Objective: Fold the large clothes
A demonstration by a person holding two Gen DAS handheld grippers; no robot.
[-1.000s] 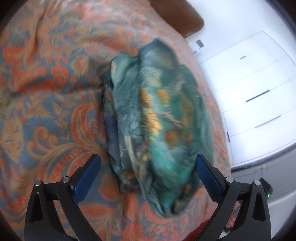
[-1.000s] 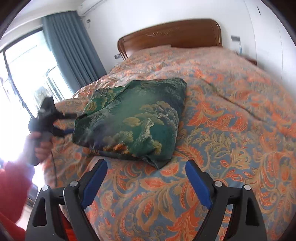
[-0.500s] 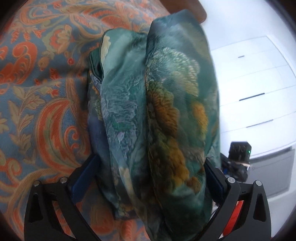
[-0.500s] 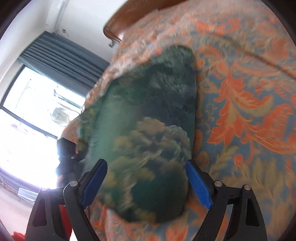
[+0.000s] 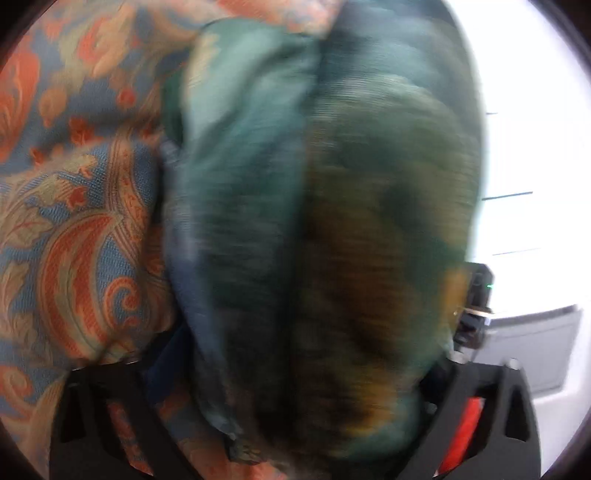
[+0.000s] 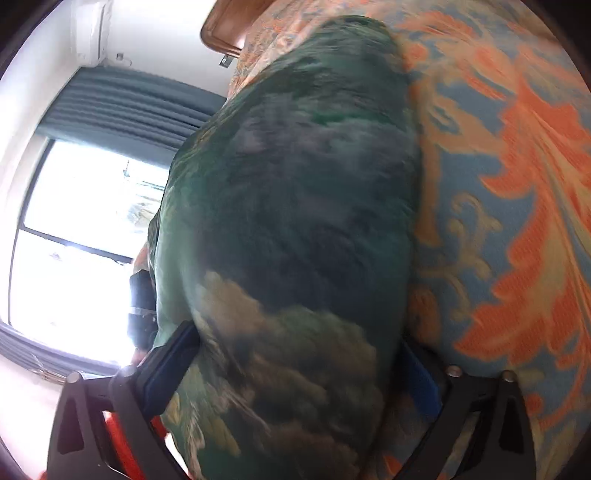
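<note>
- Your left gripper (image 5: 306, 350) is nearest in the left wrist view. Its black fingers are mostly buried under the folded green bundle of cloth with gold and teal patterns (image 5: 325, 221). The jaws have just been closing with the bundle between them. The pads are hidden and the shot is blurry, so I can't tell if they actually pinch it.
- Your right gripper (image 6: 295, 354) has its jaws spread very wide, and they've just been opening a bit more. The same bundle fills the gap, with the blue pads (image 6: 173, 354) right up against its sides. Can't tell if they squeeze.
- The bundle lies on the orange and blue paisley bedspread (image 5: 74, 240), near the bed's edge.
- Past the bundle, each camera catches a bit of the other gripper's black body.
- Further back in the right wrist view there's a brown wooden headboard (image 6: 225, 26), a grey-blue curtain (image 6: 122, 107) and a bright window (image 6: 74, 240).
- Left wrist view has white cabinet fronts (image 5: 517, 166) behind.
</note>
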